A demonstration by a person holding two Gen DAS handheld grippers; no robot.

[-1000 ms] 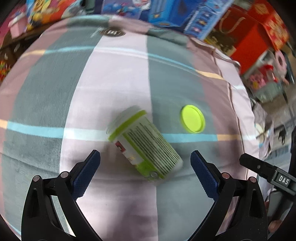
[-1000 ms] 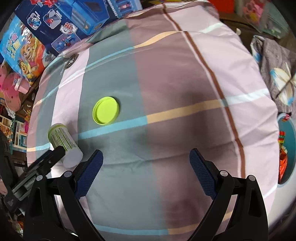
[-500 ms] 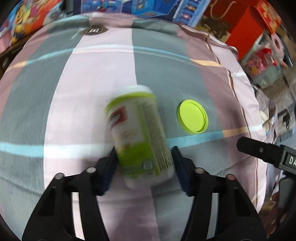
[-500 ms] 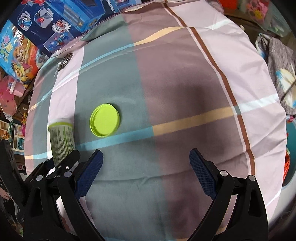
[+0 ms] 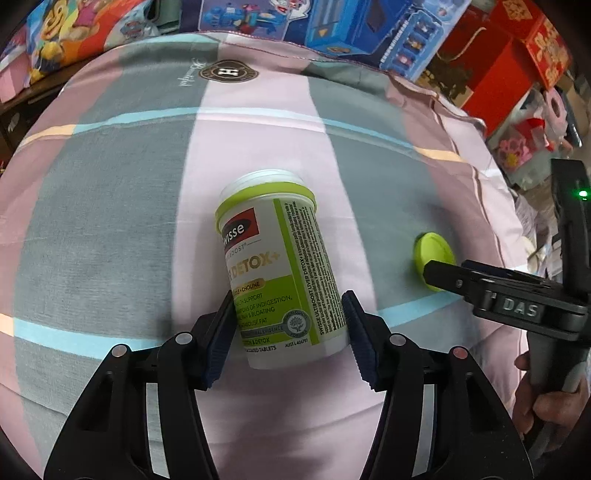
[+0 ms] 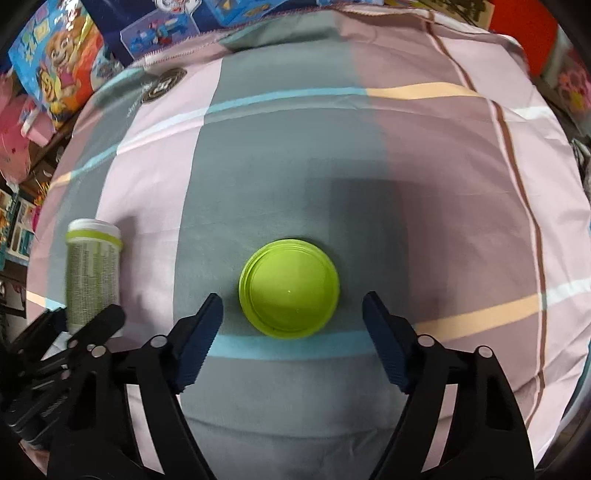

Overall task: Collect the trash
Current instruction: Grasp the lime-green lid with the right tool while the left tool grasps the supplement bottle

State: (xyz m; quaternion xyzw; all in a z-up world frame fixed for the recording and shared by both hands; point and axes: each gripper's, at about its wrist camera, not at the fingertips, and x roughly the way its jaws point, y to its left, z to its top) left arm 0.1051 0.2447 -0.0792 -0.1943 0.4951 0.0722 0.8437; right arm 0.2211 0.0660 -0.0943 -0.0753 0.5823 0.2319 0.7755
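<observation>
My left gripper (image 5: 288, 314) is shut on a white and green supplement bottle (image 5: 280, 273), open end pointing away, held just above the striped bedsheet (image 5: 110, 221). The bottle also shows at the left of the right wrist view (image 6: 92, 277). A round lime-green lid (image 6: 289, 288) lies flat on the sheet. My right gripper (image 6: 291, 325) is open, its jaws on either side of the lid's near edge, not touching it. The lid shows small in the left wrist view (image 5: 432, 254), partly hidden behind the right gripper's body.
Colourful toy boxes (image 5: 332, 22) line the far edge of the bed. Red boxes (image 5: 517, 55) stand at the back right. The sheet drops off at the right edge (image 6: 554, 221).
My left gripper closed on the bottle, turned it and lifted it slightly. My right gripper moved left and forward to the lid and narrowed its opening.
</observation>
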